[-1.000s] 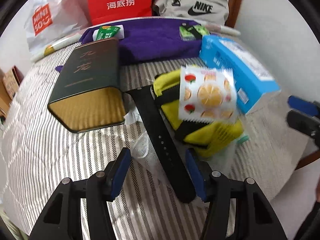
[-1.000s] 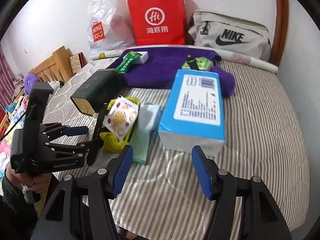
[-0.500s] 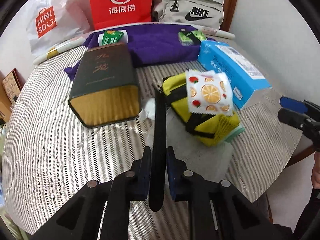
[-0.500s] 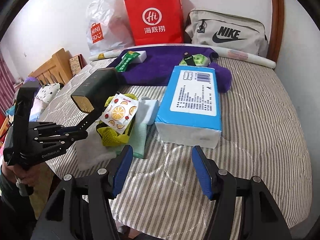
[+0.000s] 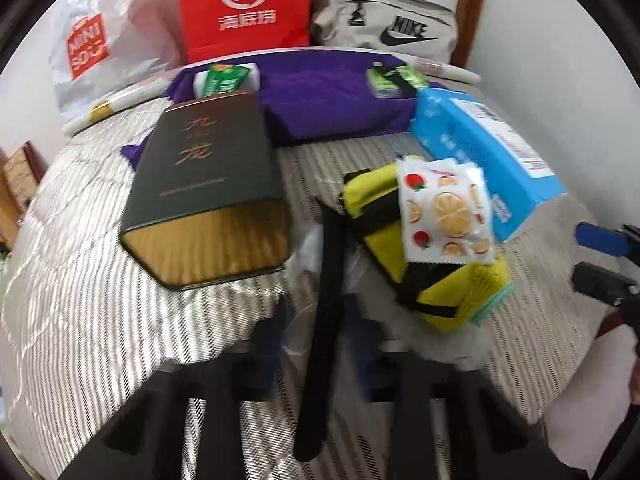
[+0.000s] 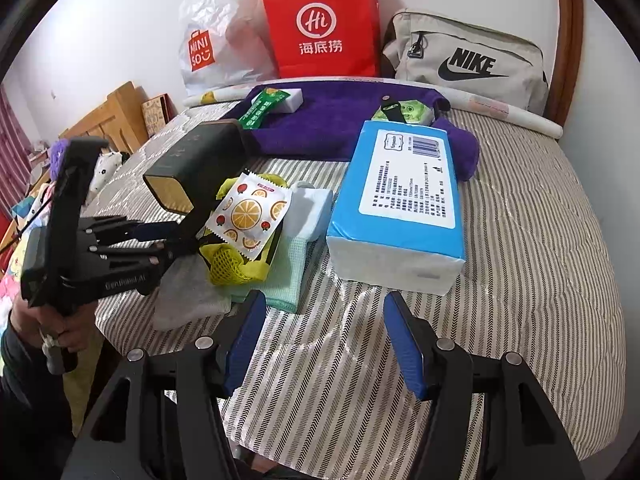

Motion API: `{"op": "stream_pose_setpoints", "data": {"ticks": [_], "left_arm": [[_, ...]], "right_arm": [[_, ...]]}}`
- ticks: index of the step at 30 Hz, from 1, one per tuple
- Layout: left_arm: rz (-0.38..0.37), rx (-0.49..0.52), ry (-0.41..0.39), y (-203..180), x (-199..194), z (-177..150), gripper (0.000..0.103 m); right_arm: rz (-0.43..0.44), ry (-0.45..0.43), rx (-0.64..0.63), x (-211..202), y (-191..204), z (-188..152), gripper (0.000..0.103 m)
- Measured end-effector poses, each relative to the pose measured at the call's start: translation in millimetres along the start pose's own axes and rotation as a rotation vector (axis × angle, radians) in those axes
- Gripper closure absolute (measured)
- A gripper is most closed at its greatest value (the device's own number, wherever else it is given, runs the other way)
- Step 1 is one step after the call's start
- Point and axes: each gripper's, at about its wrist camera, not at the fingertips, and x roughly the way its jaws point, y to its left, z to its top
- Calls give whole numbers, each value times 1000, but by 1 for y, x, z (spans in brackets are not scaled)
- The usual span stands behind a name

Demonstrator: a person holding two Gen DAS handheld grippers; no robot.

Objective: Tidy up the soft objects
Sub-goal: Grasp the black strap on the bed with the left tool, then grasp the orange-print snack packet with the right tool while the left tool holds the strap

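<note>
The left claw (image 5: pixel 316 344) is clamped on the black strap (image 5: pixel 326 300), lifting it off the striped bed (image 6: pixel 540 240) beside the yellow pouch (image 5: pixel 424 280), probably to sort it, while the right claw (image 6: pixel 324 344) waits open and empty before the tissue pack (image 6: pixel 400 200).

A strap (image 5: pixel 326 320) is placed between the left gripper's (image 5: pixel 316 344) jaws and runs ahead of them. A tin box (image 5: pixel 208 196) is found ahead to their left, a mesh pouch (image 5: pixel 424 280) ahead to their right, with a sachet (image 5: pixel 444 212) lying on it. Directly ahead of the right gripper's (image 6: pixel 324 344) jaws a tissue pack (image 6: pixel 400 204) is laid, and a folded cloth (image 6: pixel 288 276) lies to their left.
</note>
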Motion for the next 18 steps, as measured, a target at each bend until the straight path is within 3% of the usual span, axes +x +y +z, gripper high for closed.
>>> {"op": "stream_pose_setpoints", "data": {"ticks": [2,7,18], "left_arm": [[-10,1,-25,1,-7,0,93],[-115,-68,-44,16,-23,-4,93],[-127,-96,-47,36,-27,-17,96]], "right_arm": [[-4,8,-7,2,2,1,42],[7,8,-16,6,8,4,42],[42,9,-54,27,38,28,42]]}}
